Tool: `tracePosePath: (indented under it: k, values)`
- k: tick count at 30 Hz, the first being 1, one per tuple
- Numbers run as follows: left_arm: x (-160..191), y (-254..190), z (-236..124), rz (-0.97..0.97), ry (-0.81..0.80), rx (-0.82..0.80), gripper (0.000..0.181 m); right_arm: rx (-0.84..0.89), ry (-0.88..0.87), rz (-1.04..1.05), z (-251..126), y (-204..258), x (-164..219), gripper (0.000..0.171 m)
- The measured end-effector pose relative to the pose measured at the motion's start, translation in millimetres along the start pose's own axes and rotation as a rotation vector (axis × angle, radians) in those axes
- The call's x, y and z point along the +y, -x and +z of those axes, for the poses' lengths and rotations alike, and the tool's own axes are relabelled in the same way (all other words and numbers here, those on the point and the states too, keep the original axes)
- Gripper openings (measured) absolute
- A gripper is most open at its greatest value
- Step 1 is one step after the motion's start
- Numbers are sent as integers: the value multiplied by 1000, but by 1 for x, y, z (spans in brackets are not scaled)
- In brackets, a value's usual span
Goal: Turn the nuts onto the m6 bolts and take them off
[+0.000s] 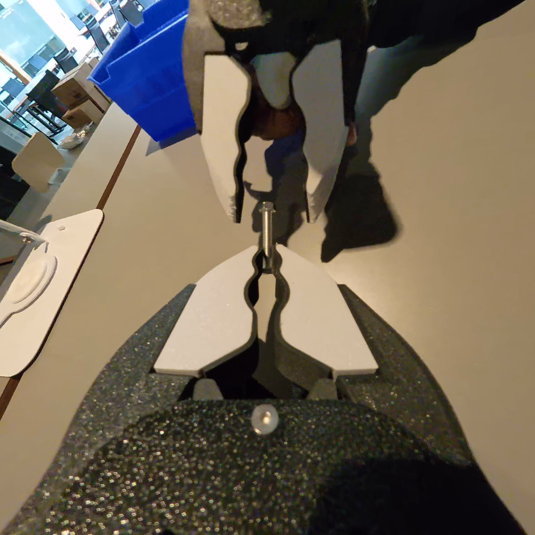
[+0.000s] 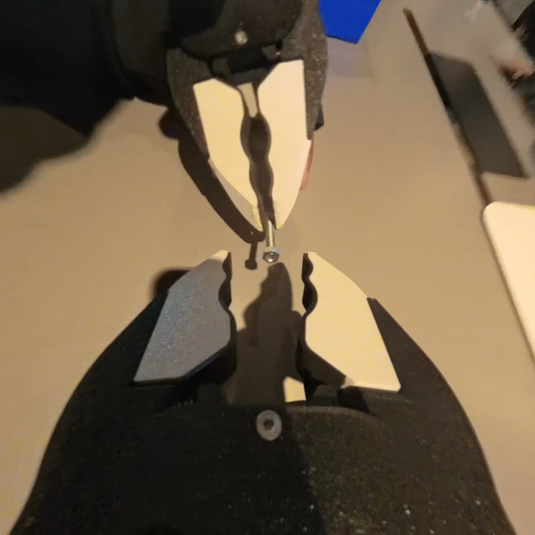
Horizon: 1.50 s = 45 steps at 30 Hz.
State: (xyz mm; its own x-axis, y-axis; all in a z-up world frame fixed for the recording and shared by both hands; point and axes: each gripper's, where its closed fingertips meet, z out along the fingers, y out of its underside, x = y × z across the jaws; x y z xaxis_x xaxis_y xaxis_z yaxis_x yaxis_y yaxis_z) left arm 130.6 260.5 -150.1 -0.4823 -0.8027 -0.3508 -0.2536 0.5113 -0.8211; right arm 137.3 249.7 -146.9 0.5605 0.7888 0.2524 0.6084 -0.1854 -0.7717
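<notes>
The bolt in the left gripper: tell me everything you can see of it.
The bolt is silvery metal, with a threaded shank and a flanged hex head. The left gripper is shut on its threaded end, so the head points out toward the open right gripper. It hangs above the table, touching only the pads. No nut shows on it.

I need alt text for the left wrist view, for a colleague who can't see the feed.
The left claw is shut on the threaded end of a silver bolt, whose hex head points away toward the right claw, which faces it with its fingers open around the head. Below lies a beige table, with a blue bin and a white board at left.
</notes>
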Motion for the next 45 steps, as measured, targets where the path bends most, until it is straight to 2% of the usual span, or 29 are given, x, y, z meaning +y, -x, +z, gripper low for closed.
tracePosePath:
  k: [5, 10, 15, 18, 21, 23, 25, 29, 32, 35, 37, 41, 43, 45]
  values:
    - [-4, 2, -4, -40, -33, 10, 5, 175, 21, -331, -1, -4, 0, 34]
    - [-4, 0, -3, -45, -31, 22, 5, 227, 12, -382, -1, -7, -3, 30]
    - [0, -1, 0, -29, 2, 20, 5, 241, 35, -348, 0, -8, -4, 11]
    - [4, 1, 2, -2, 34, -11, 5, 192, 118, -177, 6, -10, 9, 11]
    - [7, 1, 6, 32, 65, -28, 5, 65, 164, 225, 10, -5, 19, 11]
    - [8, 1, 7, 39, 70, -29, 5, -41, 114, 481, 9, -2, 16, 12]
    - [5, 1, 6, 24, 52, -26, 5, -108, 16, 532, 3, -5, 5, 14]
    - [4, 3, 3, 4, 34, -21, 5, -63, -44, 349, -5, -14, 0, 38]
    - [1, 4, 0, -23, 7, -16, 5, 8, -11, 93, -5, -13, 5, 41]
    - [-1, 4, -1, -40, -9, -6, 5, 129, 2, -153, -5, -15, 5, 37]
    - [-3, 3, -2, -46, -20, 2, 5, 175, -16, -246, -5, -13, 0, 31]
    - [-5, 2, -2, -56, -36, 15, 5, 204, -26, -335, -4, -9, -3, 22]
    - [-5, 1, -2, -54, -32, 22, 5, 217, -10, -347, -2, -9, -2, 12]
    - [-4, 0, -1, -49, -20, 18, 5, 205, 30, -318, 1, -9, 3, 11]
